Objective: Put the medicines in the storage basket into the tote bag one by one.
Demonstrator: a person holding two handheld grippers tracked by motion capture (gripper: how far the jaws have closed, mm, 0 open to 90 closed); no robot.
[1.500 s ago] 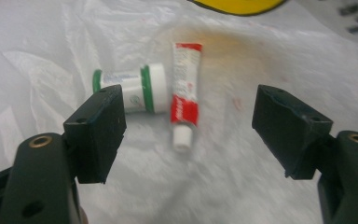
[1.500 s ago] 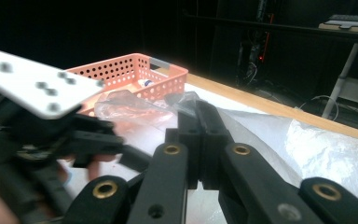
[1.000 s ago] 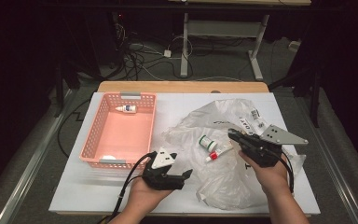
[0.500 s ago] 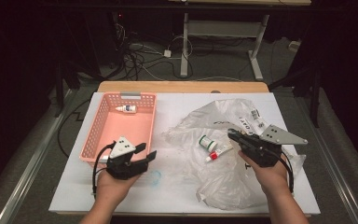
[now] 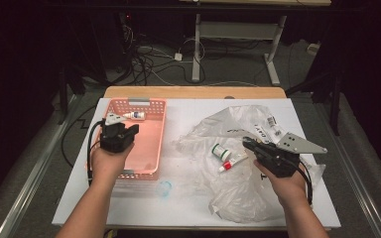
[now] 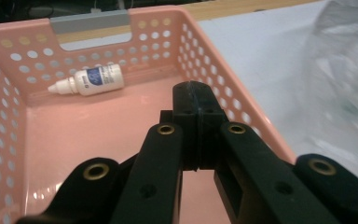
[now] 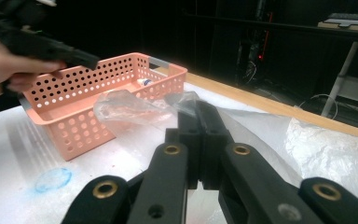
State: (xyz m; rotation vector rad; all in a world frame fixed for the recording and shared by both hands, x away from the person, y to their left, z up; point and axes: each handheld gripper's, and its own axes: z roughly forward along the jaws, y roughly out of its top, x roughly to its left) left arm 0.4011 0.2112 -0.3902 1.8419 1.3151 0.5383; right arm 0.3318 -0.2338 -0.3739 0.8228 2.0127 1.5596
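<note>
While the left gripper (image 5: 129, 130) is held clenched and empty over the pink basket (image 5: 155, 144), sorting is judged underway; the right gripper (image 5: 248, 143) — also clenched, empty — must be opened for the tube (image 5: 231, 162).

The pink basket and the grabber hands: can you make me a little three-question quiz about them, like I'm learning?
1. True or false: the white dropper bottle stands upright in the pink basket.
2. Which gripper is above the basket? A) the left gripper B) the right gripper
3. Fill in: the small tube with the red cap lies on the clear plastic ____.

Key
1. False: it lies on its side near the basket's far wall.
2. A. The right gripper holds an edge of the clear plastic bag, its jaws closed on it.
3. bag
</note>
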